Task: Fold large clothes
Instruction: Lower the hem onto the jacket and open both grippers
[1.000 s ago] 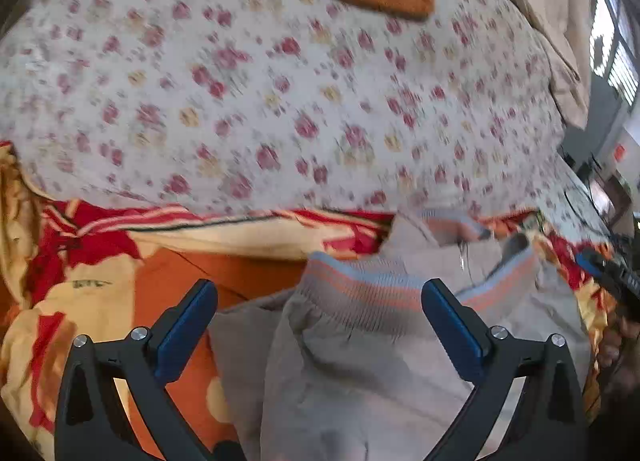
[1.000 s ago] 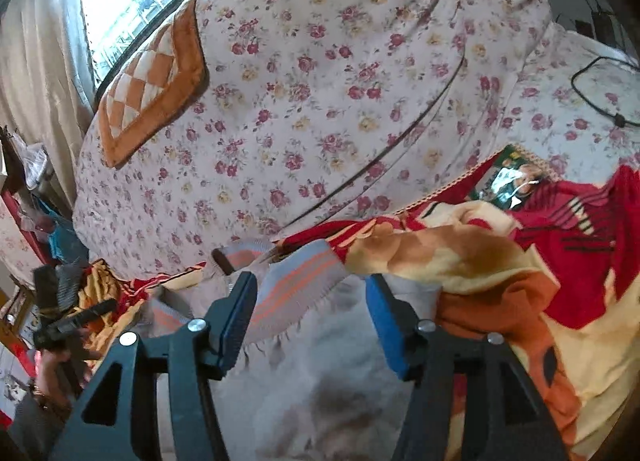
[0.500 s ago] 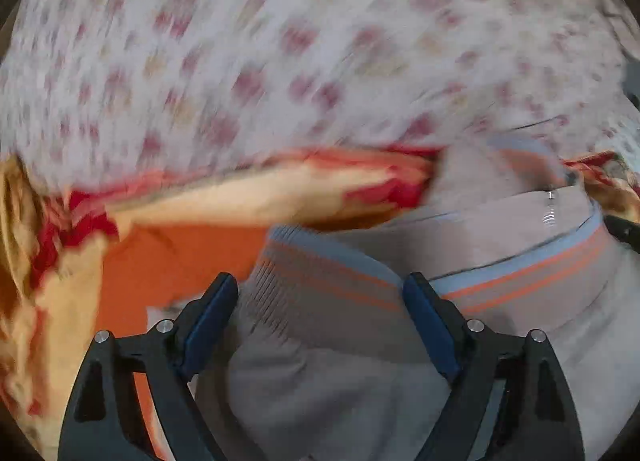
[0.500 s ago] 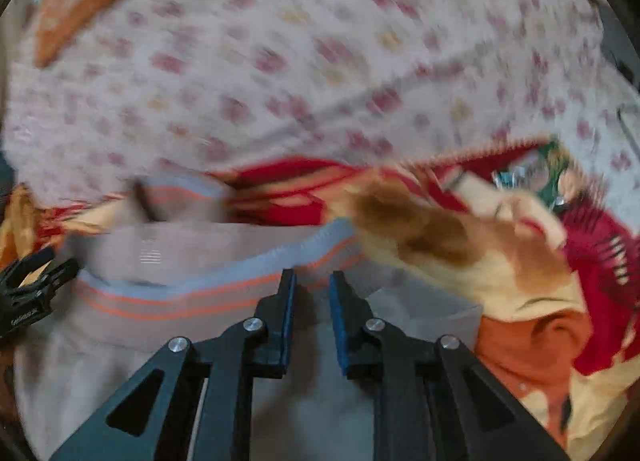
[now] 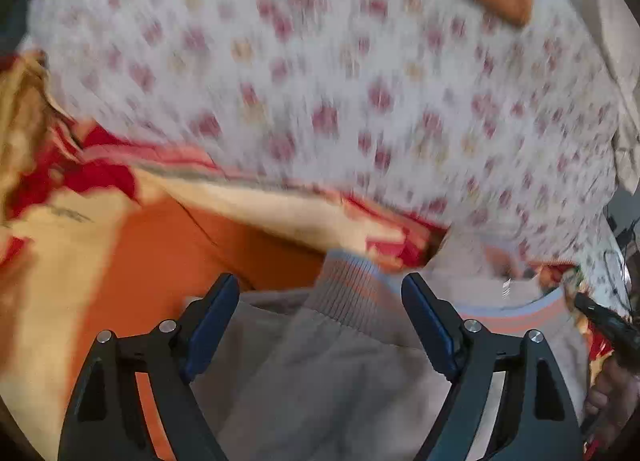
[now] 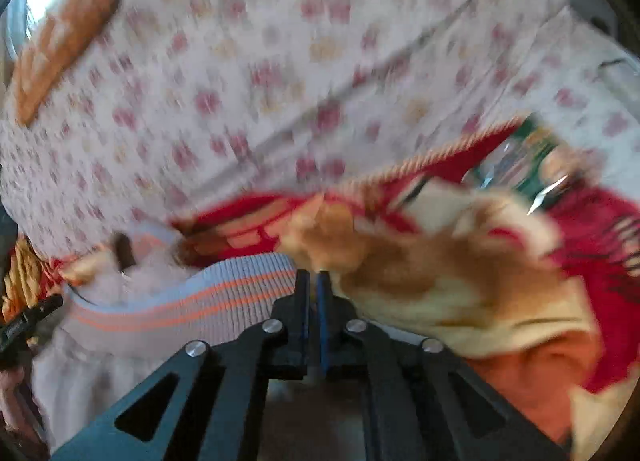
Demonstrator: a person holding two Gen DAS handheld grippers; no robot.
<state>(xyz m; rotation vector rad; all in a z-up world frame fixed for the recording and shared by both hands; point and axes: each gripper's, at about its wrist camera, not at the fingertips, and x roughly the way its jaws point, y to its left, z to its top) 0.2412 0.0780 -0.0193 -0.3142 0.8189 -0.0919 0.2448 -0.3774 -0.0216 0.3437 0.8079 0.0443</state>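
Observation:
A grey garment point(image 5: 320, 377) with a ribbed hem striped blue and orange point(image 6: 192, 301) lies on an orange, red and cream blanket point(image 5: 100, 261). My left gripper point(image 5: 320, 301) is open, its blue-padded fingers point(image 5: 212, 321) on either side of one ribbed corner of the hem point(image 5: 352, 293). My right gripper point(image 6: 313, 281) is shut on the other end of the striped hem, right at the ribbed band's edge. The right gripper also shows at the right edge of the left wrist view point(image 5: 608, 325). Both views are blurred by motion.
A bed with a white sheet with red flowers point(image 5: 340, 81) fills the background. An orange and white cushion point(image 6: 64, 37) lies at its far side by a window. The rumpled blanket point(image 6: 500, 281) piles up to the right, with a green packet point(image 6: 520, 157) on it.
My right gripper closed from open onto the striped hem. My left gripper came down over the other hem corner and stays open. Both views swung and blurred.

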